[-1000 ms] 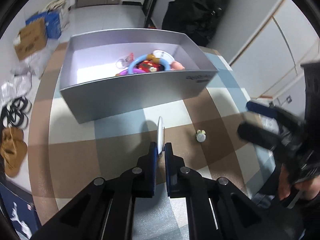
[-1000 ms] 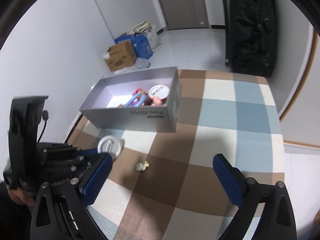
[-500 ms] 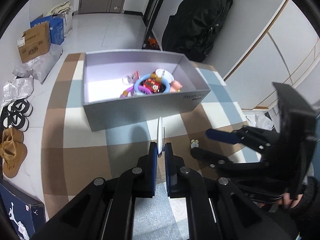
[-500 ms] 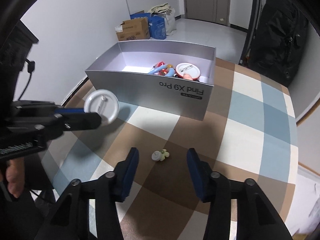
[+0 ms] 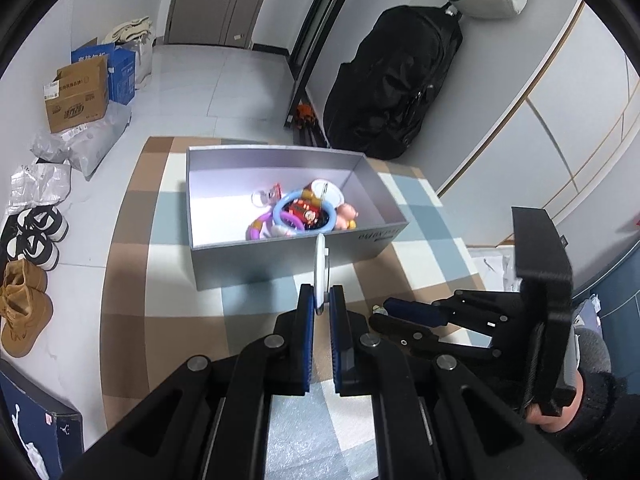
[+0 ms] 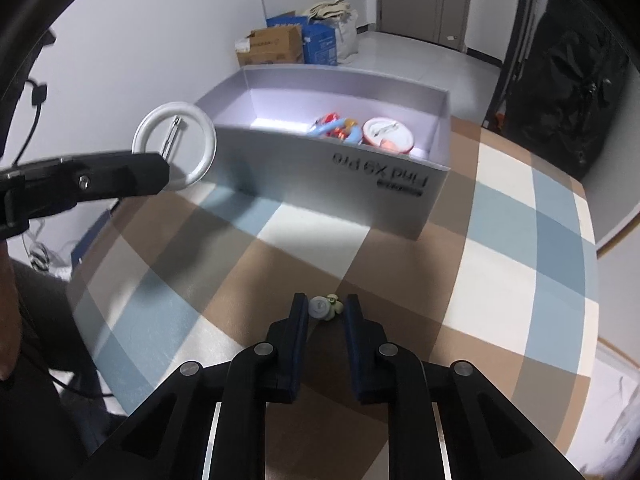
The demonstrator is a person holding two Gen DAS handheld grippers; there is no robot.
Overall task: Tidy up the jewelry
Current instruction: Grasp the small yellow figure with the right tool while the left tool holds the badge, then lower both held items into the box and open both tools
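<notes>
My left gripper [image 5: 321, 300] is shut on a white round pin badge [image 5: 320, 268], held on edge above the checked cloth, just short of the grey box [image 5: 280, 258]. The badge shows flat in the right wrist view [image 6: 175, 145], with the left gripper's finger [image 6: 120, 178] below it. My right gripper [image 6: 326, 310] is low over the cloth, its jaws a little apart around a small white and pale-green trinket [image 6: 323, 307]. The box [image 6: 340, 176] holds a blue ring [image 5: 298, 216], a red charm, a second badge [image 6: 387, 133] and other trinkets.
The checked brown, blue and white cloth [image 6: 500, 248] covers the table. A black bag [image 5: 392, 92] hangs behind the box. Cardboard boxes [image 5: 78, 94] and shoes [image 5: 34, 236] lie on the floor at the left. My right gripper's body [image 5: 536, 308] is close at the right.
My left gripper has risen with the badge, so the box looks smaller and farther. My right gripper has dropped to the cloth and narrowed from wide open to straddle the small trinket.
</notes>
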